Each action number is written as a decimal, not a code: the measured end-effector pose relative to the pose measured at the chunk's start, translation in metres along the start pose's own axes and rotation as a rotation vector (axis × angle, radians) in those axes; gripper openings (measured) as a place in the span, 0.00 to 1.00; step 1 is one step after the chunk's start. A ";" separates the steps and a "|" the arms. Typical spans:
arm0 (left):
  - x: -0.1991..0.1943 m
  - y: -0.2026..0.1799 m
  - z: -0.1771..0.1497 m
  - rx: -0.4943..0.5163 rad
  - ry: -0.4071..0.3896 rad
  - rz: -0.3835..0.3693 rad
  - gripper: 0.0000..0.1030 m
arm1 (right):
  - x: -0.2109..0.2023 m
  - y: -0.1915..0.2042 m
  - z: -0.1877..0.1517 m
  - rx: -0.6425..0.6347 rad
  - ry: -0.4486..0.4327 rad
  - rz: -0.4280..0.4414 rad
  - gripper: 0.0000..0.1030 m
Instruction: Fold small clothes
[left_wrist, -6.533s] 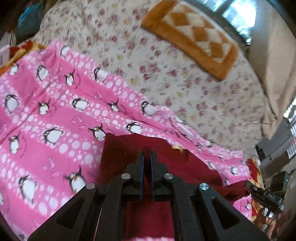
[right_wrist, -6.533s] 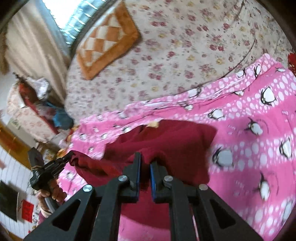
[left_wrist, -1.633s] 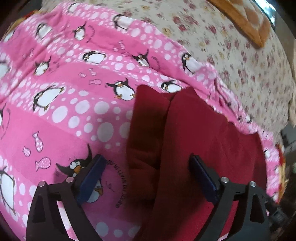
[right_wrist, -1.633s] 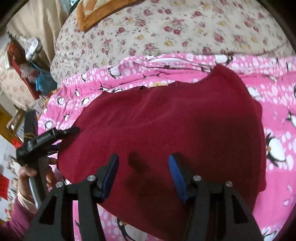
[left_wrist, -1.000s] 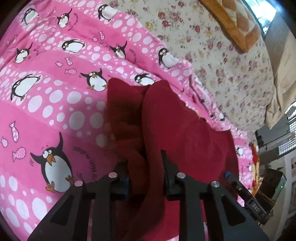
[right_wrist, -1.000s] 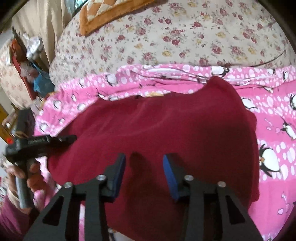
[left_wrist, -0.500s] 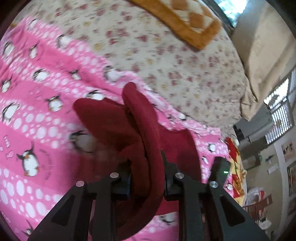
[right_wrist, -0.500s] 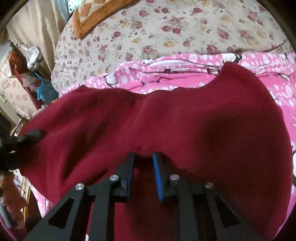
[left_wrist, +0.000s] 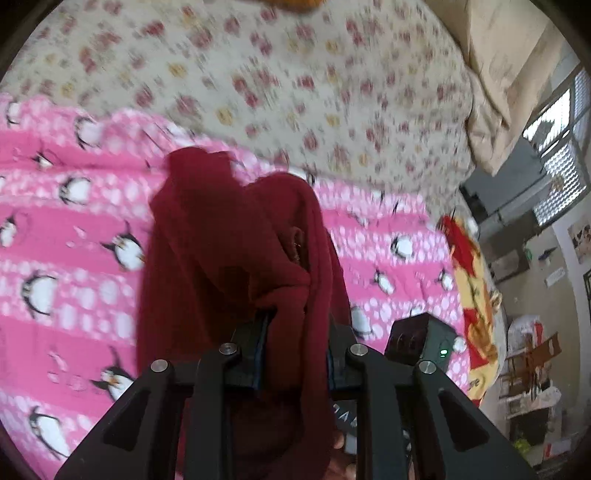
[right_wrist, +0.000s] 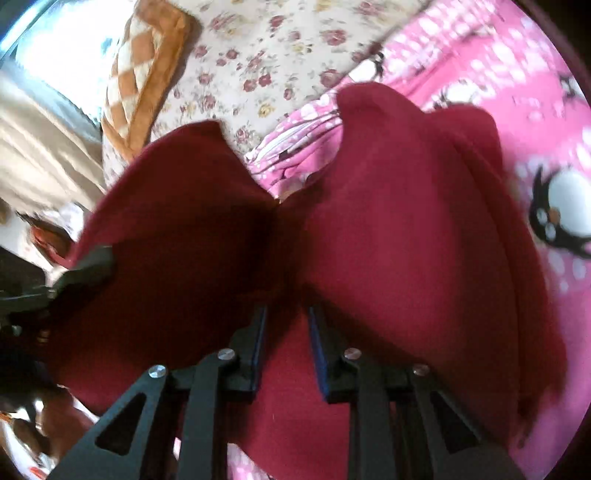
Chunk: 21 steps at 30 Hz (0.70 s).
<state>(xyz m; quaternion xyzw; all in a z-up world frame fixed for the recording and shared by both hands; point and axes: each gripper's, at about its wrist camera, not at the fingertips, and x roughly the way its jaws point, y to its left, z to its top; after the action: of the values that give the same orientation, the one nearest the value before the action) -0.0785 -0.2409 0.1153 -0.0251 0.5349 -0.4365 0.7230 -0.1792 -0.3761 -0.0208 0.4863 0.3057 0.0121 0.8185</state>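
A dark red garment (left_wrist: 229, 236) hangs bunched from my left gripper (left_wrist: 297, 334), which is shut on a thick fold of it, lifted above the pink penguin blanket (left_wrist: 66, 236). In the right wrist view the same red garment (right_wrist: 406, 221) fills the frame, sagging in two lobes. My right gripper (right_wrist: 284, 325) is shut on its near edge. The left gripper's fingers (right_wrist: 88, 266) show at the left, clamped on the cloth's other end. The right gripper's body (left_wrist: 417, 343) shows low right in the left wrist view.
A floral bedspread (left_wrist: 295, 74) lies beyond the blanket, with an orange checked pillow (right_wrist: 144, 74) near a window. A red and yellow cloth (left_wrist: 469, 258) lies at the bed's right edge. Room clutter stands past it.
Both grippers closed on the red garment about a second ago and have lifted it off the blanket. It now hangs bunched between them, and the views have swung upward.
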 end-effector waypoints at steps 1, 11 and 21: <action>0.005 -0.002 -0.002 0.002 0.012 0.009 0.03 | 0.001 0.001 -0.001 -0.009 0.003 -0.002 0.19; -0.024 -0.044 -0.009 0.145 0.014 -0.035 0.11 | 0.002 0.003 -0.004 -0.060 -0.008 -0.017 0.18; -0.071 -0.005 -0.040 0.154 -0.133 0.263 0.13 | -0.001 0.002 -0.004 -0.050 0.007 -0.011 0.17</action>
<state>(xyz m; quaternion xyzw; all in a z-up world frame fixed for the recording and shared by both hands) -0.1166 -0.1805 0.1540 0.0714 0.4495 -0.3752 0.8075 -0.1816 -0.3727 -0.0198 0.4642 0.3109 0.0169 0.8292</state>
